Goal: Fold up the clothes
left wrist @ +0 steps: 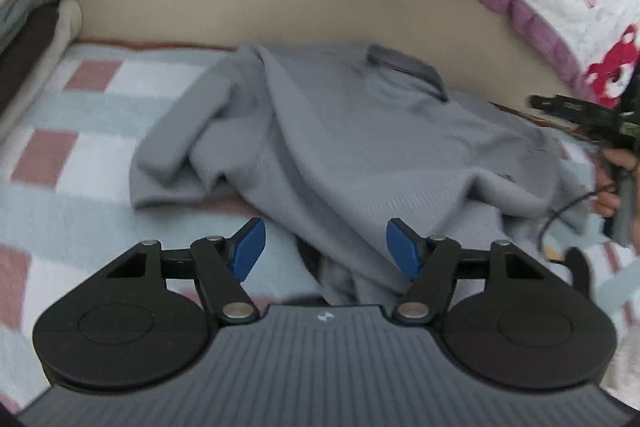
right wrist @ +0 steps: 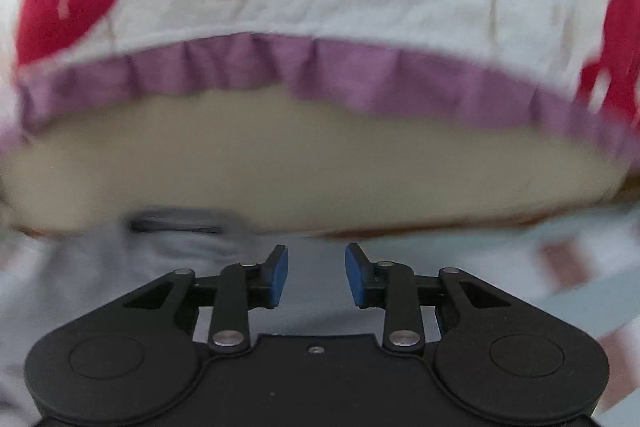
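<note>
On the checked blanket (left wrist: 72, 163), the grey sweater (left wrist: 340, 131) lies beyond both empty, parted jaws.

both wrist views look down along their claws, close over the grey sweater (left wrist: 340, 131), sharing the quilt's purple frill (right wrist: 320, 67).

- A grey sweater (left wrist: 360, 131) lies rumpled on the checked blanket (left wrist: 80, 155).
- Left hand-held gripper (left wrist: 325, 247), jaws apart, hovers at the sweater's near hem.
- Folded clothes (left wrist: 28, 27) are stacked left of the sweater.

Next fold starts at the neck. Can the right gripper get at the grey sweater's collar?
Probably yes: the right gripper is open and holds nothing, and the collar lies uncovered just ahead, leftward.
</note>
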A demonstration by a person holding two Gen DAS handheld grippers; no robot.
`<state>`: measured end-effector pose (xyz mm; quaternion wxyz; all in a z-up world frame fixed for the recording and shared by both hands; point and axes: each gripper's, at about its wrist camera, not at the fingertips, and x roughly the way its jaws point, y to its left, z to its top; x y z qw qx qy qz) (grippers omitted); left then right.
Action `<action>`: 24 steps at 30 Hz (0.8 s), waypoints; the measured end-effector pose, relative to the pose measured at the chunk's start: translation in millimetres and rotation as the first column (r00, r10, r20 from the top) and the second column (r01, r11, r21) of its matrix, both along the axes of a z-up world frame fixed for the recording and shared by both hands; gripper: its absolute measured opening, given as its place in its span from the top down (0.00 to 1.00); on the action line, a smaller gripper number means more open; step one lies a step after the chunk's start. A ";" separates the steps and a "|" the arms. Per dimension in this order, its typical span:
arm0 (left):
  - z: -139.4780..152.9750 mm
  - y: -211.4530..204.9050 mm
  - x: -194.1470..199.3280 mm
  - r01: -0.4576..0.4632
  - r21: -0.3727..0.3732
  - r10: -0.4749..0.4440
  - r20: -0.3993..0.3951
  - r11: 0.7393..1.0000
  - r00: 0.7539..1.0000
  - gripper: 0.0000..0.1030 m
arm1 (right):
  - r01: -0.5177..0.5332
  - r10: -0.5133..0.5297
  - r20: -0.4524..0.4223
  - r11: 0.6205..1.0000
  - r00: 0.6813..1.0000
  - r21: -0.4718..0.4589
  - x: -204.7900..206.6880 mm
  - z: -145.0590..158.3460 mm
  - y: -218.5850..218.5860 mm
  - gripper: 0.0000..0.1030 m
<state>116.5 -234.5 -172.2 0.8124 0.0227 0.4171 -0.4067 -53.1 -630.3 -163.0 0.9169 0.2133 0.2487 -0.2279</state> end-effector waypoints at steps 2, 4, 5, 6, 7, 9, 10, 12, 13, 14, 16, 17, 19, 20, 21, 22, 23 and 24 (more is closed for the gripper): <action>3.4 9.0 -9.2 0.012 -0.021 -0.012 -0.021 1.000 1.000 0.40 | -0.045 0.026 0.081 0.971 0.996 0.236 -14.1 -5.1 -6.7 0.58; 5.5 14.6 -21.0 0.032 -0.032 -0.032 -0.017 0.999 0.999 0.46 | -0.103 0.032 0.148 0.859 0.988 0.502 -31.0 -24.5 -0.9 0.39; 4.2 16.6 -26.1 0.042 -0.041 -0.044 -0.028 0.998 0.999 0.47 | -0.128 0.029 0.172 0.793 0.985 0.596 -38.4 -33.0 5.0 0.40; 2.9 18.6 -31.2 0.053 -0.049 -0.055 -0.038 0.997 0.998 0.49 | -0.135 0.028 0.178 0.769 0.984 0.625 -43.5 -34.4 11.7 0.39; 1.9 17.9 -38.7 0.078 -0.056 -0.081 -0.047 0.995 0.996 0.51 | -0.142 0.045 0.172 0.780 0.984 0.610 -47.7 -29.9 21.5 0.39; 0.0 15.8 -54.2 0.132 -0.069 -0.137 -0.064 0.989 0.989 0.51 | -0.164 0.111 0.129 0.824 0.985 0.542 -53.7 -15.7 46.5 0.39; -0.9 14.7 -61.9 0.159 -0.075 -0.165 -0.073 0.984 0.984 0.51 | -0.183 0.147 0.109 0.825 0.983 0.534 -55.3 -11.5 57.9 0.39; -2.1 6.7 -75.7 0.205 -0.045 -0.207 -0.047 0.978 0.977 0.50 | -0.234 0.238 0.067 0.801 0.969 0.551 -58.3 -6.8 86.1 0.39; -2.7 2.5 -82.6 0.227 -0.028 -0.228 -0.032 0.973 0.973 0.46 | -0.259 0.284 0.044 0.786 0.958 0.561 -58.9 -5.0 100.0 0.39; -3.3 -1.7 -89.5 0.249 -0.011 -0.249 -0.019 0.968 0.968 0.42 | -0.279 0.331 0.008 0.782 0.943 0.557 -57.9 -3.0 114.2 0.39; -8.0 -12.0 -91.4 0.243 0.058 -0.243 0.005 0.968 0.970 0.38 | -0.312 0.419 -0.121 0.811 0.900 0.494 -49.8 1.5 144.4 0.39; -9.9 -15.2 -89.7 0.236 0.077 -0.237 0.013 0.969 0.971 0.37 | -0.322 0.445 -0.197 0.832 0.874 0.452 -44.9 3.3 159.9 0.39; -13.3 -20.5 -84.8 0.226 0.096 -0.229 0.028 0.969 0.973 0.33 | -0.331 0.457 -0.314 0.864 0.832 0.379 -38.5 3.9 186.0 0.39; -14.9 -23.2 -82.5 0.230 0.097 -0.234 0.036 0.968 0.972 0.29 | -0.344 0.462 -0.359 0.873 0.811 0.345 -36.7 1.8 197.2 0.39; -17.1 -25.9 -81.1 0.240 0.097 -0.245 0.047 0.966 0.968 0.29 | -0.354 0.465 -0.387 0.877 0.796 0.325 -34.3 -2.9 205.7 0.39; -19.3 -28.5 -79.8 0.251 0.097 -0.258 0.058 0.963 0.965 0.29 | -0.358 0.466 -0.408 0.879 0.785 0.316 -33.1 -9.7 211.8 0.39; -21.5 -31.1 -78.4 0.263 0.096 -0.270 0.068 0.960 0.961 0.38 | -0.355 0.460 -0.425 0.883 0.779 0.306 -32.1 -16.7 216.2 0.39; -21.2 -31.5 -77.9 0.275 0.068 -0.280 0.085 0.959 0.956 0.52 | -0.339 0.439 -0.440 0.895 0.784 0.289 -33.6 -23.1 216.1 0.47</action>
